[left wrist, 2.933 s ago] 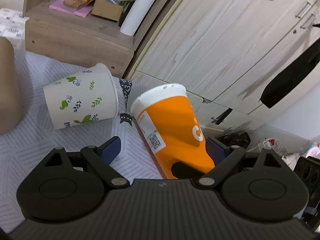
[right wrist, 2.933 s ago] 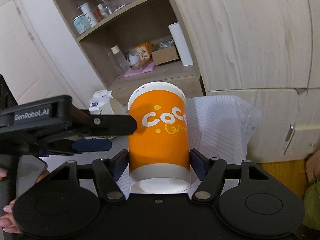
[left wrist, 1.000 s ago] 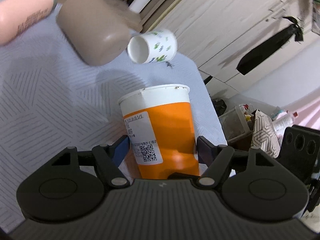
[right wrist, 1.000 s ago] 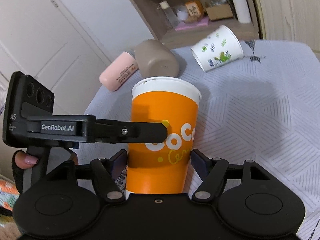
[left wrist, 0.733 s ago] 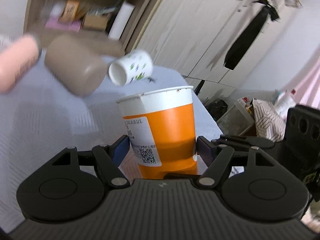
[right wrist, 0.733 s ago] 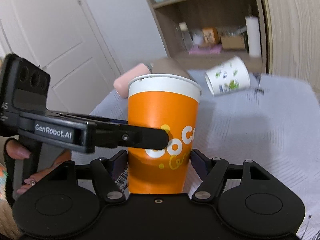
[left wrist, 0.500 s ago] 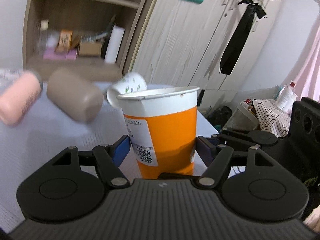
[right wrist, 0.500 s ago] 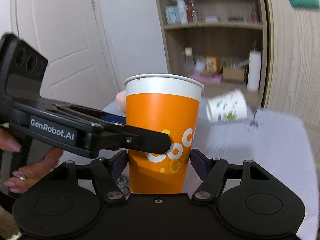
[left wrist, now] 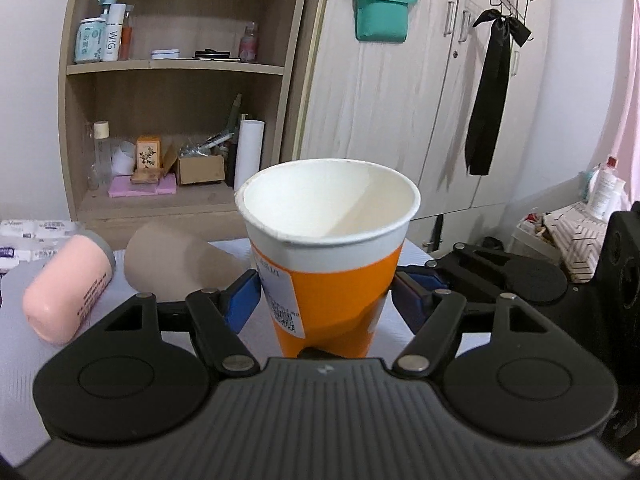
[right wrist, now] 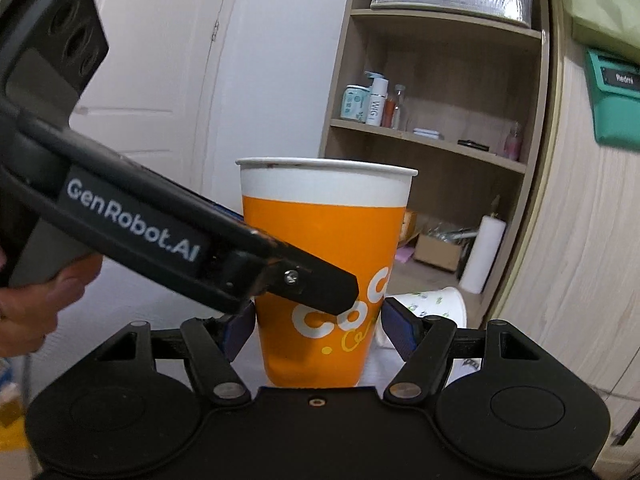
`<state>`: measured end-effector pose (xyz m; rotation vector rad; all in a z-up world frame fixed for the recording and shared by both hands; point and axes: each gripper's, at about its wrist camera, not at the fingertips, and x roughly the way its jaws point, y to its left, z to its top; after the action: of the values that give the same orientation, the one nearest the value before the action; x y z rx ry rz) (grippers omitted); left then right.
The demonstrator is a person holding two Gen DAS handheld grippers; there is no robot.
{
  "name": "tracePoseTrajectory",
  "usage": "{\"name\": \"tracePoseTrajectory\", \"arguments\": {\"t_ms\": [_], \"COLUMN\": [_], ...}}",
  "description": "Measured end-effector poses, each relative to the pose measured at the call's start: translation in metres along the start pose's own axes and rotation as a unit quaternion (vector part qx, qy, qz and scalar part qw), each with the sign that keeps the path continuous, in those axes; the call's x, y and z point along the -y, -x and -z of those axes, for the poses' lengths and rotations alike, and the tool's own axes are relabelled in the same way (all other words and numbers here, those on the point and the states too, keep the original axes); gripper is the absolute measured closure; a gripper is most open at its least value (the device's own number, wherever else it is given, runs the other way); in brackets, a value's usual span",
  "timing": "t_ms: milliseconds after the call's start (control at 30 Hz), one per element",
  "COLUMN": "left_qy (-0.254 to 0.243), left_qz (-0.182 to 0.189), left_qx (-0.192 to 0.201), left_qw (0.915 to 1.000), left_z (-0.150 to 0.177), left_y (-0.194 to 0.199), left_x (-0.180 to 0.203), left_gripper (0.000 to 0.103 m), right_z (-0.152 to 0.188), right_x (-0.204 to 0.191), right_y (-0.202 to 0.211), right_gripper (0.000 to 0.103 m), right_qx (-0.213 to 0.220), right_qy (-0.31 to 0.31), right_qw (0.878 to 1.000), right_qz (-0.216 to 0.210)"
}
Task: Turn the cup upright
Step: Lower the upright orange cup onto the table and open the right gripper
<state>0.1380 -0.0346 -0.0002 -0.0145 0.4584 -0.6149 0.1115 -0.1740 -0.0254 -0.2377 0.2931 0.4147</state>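
An orange and white paper cup (left wrist: 328, 276) stands mouth up between both grippers; it also shows in the right wrist view (right wrist: 324, 280). My left gripper (left wrist: 326, 298) has its blue pads on either side of the cup's lower part, closed on it. My right gripper (right wrist: 318, 326) is closed on the same cup from another side, pads against its orange wall. The left gripper's body (right wrist: 120, 216) crosses the right wrist view. The right gripper's body (left wrist: 520, 276) shows at the right of the left wrist view.
A pink bottle (left wrist: 66, 284) and a brown cup (left wrist: 172, 256) lie on the cloth-covered table (left wrist: 16, 340) at left. A white floral paper cup (right wrist: 436, 306) lies on its side behind. A wooden shelf unit (left wrist: 172, 120) and cupboard doors (left wrist: 400, 120) stand behind.
Both grippers have turned the orange cup from tilted to upright, mouth up. The views have swung up from the table to the shelf and cupboard.
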Motion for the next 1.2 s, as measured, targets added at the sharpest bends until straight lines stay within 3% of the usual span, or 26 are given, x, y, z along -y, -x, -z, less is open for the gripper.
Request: {"name": "tracePoseTrajectory", "arguments": {"t_ms": [200,467,833,1200], "left_qy": [-0.019,-0.015,0.001,0.030], "left_qz": [-0.027,-0.028,-0.014,-0.049], "left_qx": [-0.020,-0.033,-0.044,-0.052], "left_qw": [0.9992,0.9989,0.9989,0.9970], "left_z": [0.001,0.008,0.012,0.017], "left_y": [-0.028,-0.048,-0.060,-0.032], "left_x": [0.008,0.007,0.008,0.003], "left_gripper": [0.032,0.032,0.030,0.024], "right_z": [0.010,0.023,0.032,0.031], "right_x": [0.012,0.013,0.033,0.026], "right_y": [-0.022,-0.035,-0.044,-0.023], "right_gripper": [0.028,0.027,0.028,0.020], "right_qx": [-0.009,-0.024,-0.052,-0.051], "right_qy": [-0.021,-0.013,-0.080,-0.076], "right_qw": [1.000,0.999,0.995,0.996], "right_qz": [0.004,0.023,-0.012,0.008]}}
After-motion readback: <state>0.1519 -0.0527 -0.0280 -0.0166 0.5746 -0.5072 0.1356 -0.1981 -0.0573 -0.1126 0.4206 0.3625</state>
